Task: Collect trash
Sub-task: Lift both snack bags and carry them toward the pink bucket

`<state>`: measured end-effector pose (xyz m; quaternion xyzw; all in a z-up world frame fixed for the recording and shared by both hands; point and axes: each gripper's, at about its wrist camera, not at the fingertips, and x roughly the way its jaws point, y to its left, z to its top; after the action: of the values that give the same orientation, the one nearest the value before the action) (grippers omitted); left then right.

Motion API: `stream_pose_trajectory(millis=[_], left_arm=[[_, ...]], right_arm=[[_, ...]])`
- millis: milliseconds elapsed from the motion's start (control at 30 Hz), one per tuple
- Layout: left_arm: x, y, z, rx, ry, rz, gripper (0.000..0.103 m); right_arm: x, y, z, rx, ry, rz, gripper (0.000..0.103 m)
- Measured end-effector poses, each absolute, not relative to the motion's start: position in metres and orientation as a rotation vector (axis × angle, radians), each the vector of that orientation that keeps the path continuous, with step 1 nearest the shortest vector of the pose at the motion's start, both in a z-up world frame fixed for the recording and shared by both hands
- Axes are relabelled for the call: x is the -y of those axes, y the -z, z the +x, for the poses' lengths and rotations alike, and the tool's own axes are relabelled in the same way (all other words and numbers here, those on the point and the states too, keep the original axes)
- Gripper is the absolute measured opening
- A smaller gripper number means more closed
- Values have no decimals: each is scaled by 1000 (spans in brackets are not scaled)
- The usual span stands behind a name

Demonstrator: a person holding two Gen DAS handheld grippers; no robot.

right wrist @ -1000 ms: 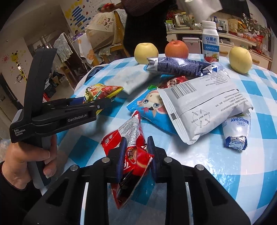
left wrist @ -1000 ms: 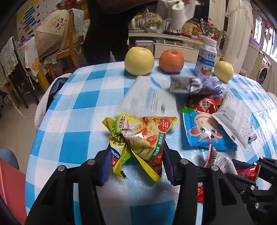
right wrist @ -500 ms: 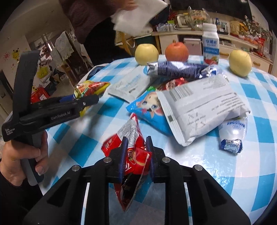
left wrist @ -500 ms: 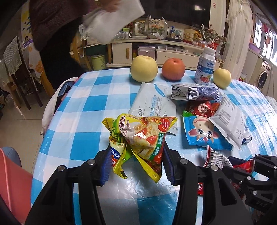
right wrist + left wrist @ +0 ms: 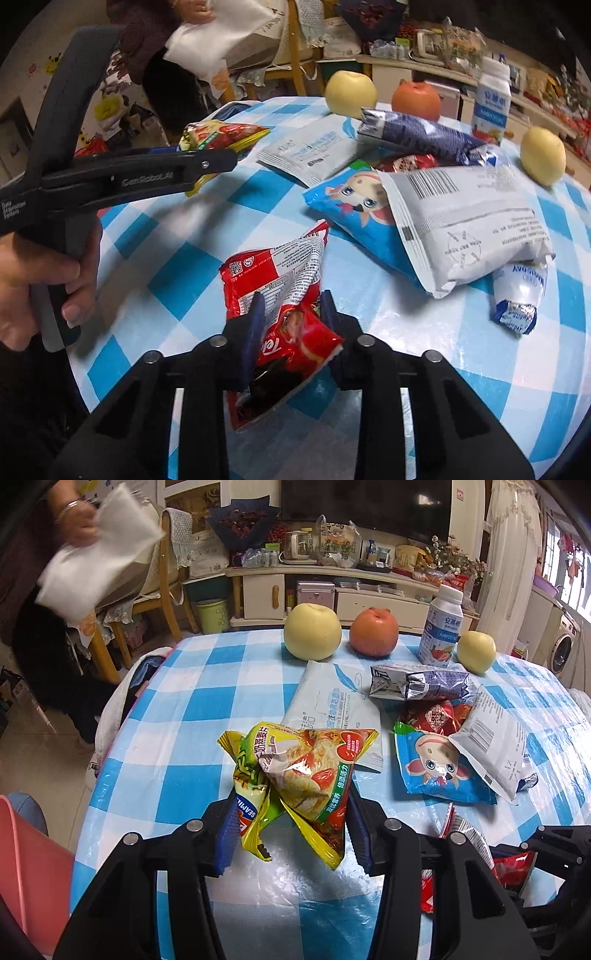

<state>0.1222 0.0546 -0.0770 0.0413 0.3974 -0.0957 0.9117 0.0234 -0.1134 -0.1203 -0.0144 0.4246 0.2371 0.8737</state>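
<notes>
My left gripper (image 5: 290, 812) is shut on a crumpled yellow-green snack bag (image 5: 303, 768), held just above the blue-checked table (image 5: 192, 716). The right gripper (image 5: 291, 306) has a red snack wrapper (image 5: 273, 266) pinched between its pads, and its jaws are closing on it. That red wrapper (image 5: 513, 864) also shows at the lower right of the left wrist view. More trash lies beyond: a blue cartoon bag (image 5: 343, 199), a white barcode bag (image 5: 465, 221), a dark blue foil wrapper (image 5: 417, 136), a white wipes pack (image 5: 306, 151) and a small blue-white wrapper (image 5: 517, 295).
Two yellow apples (image 5: 312, 631) (image 5: 476, 651), a red apple (image 5: 373, 631) and a milk bottle (image 5: 441, 631) stand at the table's far side. A person holds a white bag (image 5: 99, 554) off the table's far left. A red chair (image 5: 26, 864) is near left.
The person with the white bag has moved from behind the table to the far left. My right gripper has rolled slightly with the red wrapper. The left grip is unchanged.
</notes>
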Motion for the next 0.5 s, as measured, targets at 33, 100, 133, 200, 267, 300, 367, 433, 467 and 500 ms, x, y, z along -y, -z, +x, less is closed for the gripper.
stream_pose_trajectory(millis=[33,100,133,200,267,300,367,433,467,500], left_arm=[[-56,76,122,-814,195,84,51],[-59,73,121,-808,192,78,51],[-60,72,120,-804,190,74,51],[-64,69,118,-796,186,67,51],[-68,64,116,-785,184,59,51],[-70,62,115,-779,184,55,51],[-74,57,113,-770,183,49,51],[-79,52,110,-760,182,37,51],[-83,48,107,-756,182,25,51],[-87,45,105,-751,181,17,51]], right_arm=[[113,119,23,-880,-497,-30,27],[114,117,23,-869,-498,-22,25],[115,115,23,-864,-498,-15,25],[118,111,23,-852,-496,2,24],[120,106,23,-836,-490,19,24],[122,102,22,-826,-484,19,24],[123,96,21,-808,-478,20,24],[123,88,20,-793,-474,17,23],[123,82,20,-784,-472,16,23],[122,78,19,-777,-473,17,23]])
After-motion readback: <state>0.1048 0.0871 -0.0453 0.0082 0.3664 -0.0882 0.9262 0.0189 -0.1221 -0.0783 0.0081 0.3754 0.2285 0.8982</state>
